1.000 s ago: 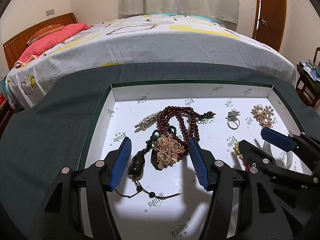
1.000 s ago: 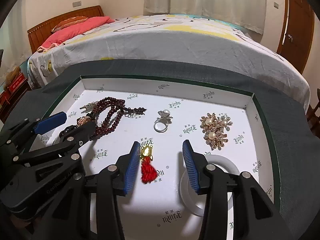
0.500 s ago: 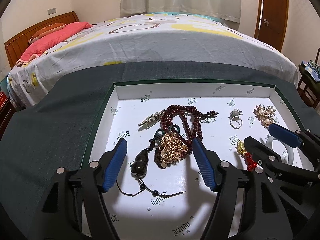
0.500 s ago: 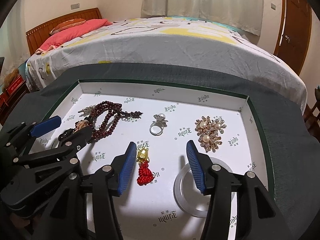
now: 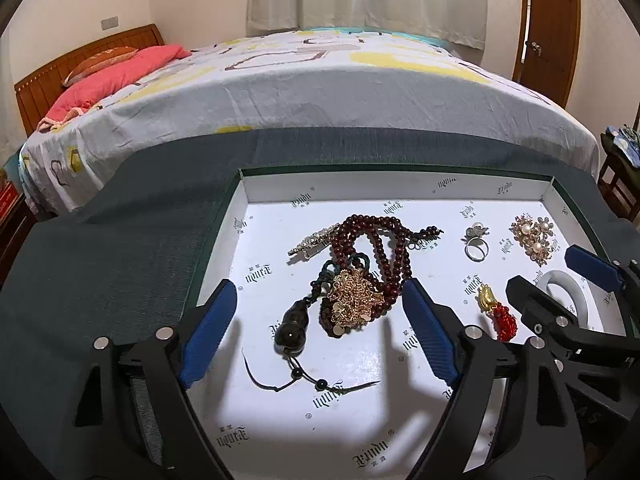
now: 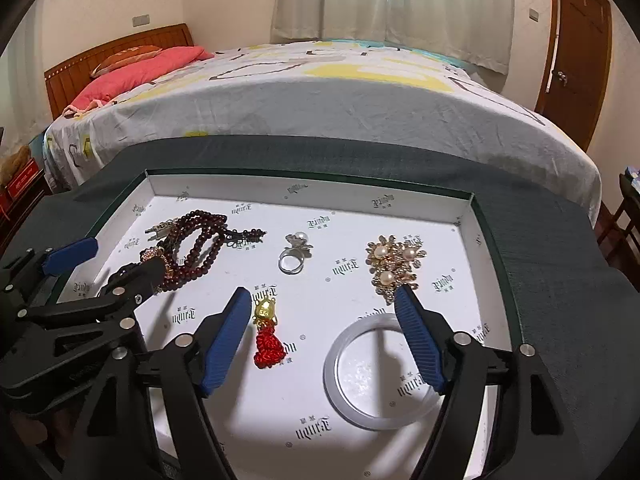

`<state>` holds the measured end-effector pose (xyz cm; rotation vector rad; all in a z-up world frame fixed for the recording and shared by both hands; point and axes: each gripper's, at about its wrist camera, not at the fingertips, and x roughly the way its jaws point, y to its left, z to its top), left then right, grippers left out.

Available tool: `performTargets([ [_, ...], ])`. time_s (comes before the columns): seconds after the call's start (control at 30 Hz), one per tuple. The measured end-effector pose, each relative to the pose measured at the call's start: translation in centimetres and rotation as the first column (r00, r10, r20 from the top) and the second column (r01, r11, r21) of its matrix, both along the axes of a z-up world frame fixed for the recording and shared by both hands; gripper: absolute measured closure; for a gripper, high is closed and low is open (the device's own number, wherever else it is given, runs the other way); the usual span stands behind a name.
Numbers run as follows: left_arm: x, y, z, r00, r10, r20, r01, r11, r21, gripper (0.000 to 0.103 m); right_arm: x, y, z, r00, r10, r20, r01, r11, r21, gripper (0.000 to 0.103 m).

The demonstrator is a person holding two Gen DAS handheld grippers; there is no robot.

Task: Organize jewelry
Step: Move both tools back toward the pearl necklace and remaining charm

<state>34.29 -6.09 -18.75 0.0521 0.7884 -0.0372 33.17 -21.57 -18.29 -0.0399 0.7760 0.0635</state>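
A white tray (image 5: 276,192) with a green rim holds the jewelry. My left gripper (image 5: 320,328) is open and empty, above a tangle of a dark red bead necklace (image 5: 384,240), a gold chain cluster (image 5: 354,298) and a dark gourd pendant (image 5: 292,326). My right gripper (image 6: 324,332) is open and empty, with a gold charm with red tassel (image 6: 268,332) and a white bangle (image 6: 372,372) between its fingers. A pearl ring (image 6: 294,254) and a pearl brooch (image 6: 394,262) lie beyond. A silver clip (image 5: 312,240) lies by the beads.
The tray rests on a dark green cloth (image 5: 120,264). A bed (image 5: 320,80) with a patterned sheet and pink pillow stands right behind it. A wooden door (image 5: 548,28) is at the back right. Each gripper shows at the edge of the other's view.
Both grippers have drawn back and up from the tray, so the jewelry sits further ahead of the fingers. Nothing was picked up; the pieces have not moved.
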Motion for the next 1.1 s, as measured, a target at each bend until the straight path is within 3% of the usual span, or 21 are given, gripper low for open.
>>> performTargets([
  [0.23,-1.4,-0.2,1.6,0.999,-0.009,0.032,0.009,1.000,0.018,0.015,-1.3,-0.6,1.2,1.000,-0.009,0.022,0.009,1.000,0.006,0.029],
  [0.7,-7.8,-0.1,5.2,0.998,-0.014,0.058,0.017,0.998,-0.053,0.013,-7.7,-3.3,4.3,0.998,-0.037,0.057,0.036,0.999,0.012,0.029],
  [1.1,-13.4,-1.9,3.4,0.999,-0.039,-0.005,0.039,0.998,-0.047,0.013,-14.4,-7.0,3.3,0.995,-0.099,0.013,0.099,0.994,-0.040,0.029],
])
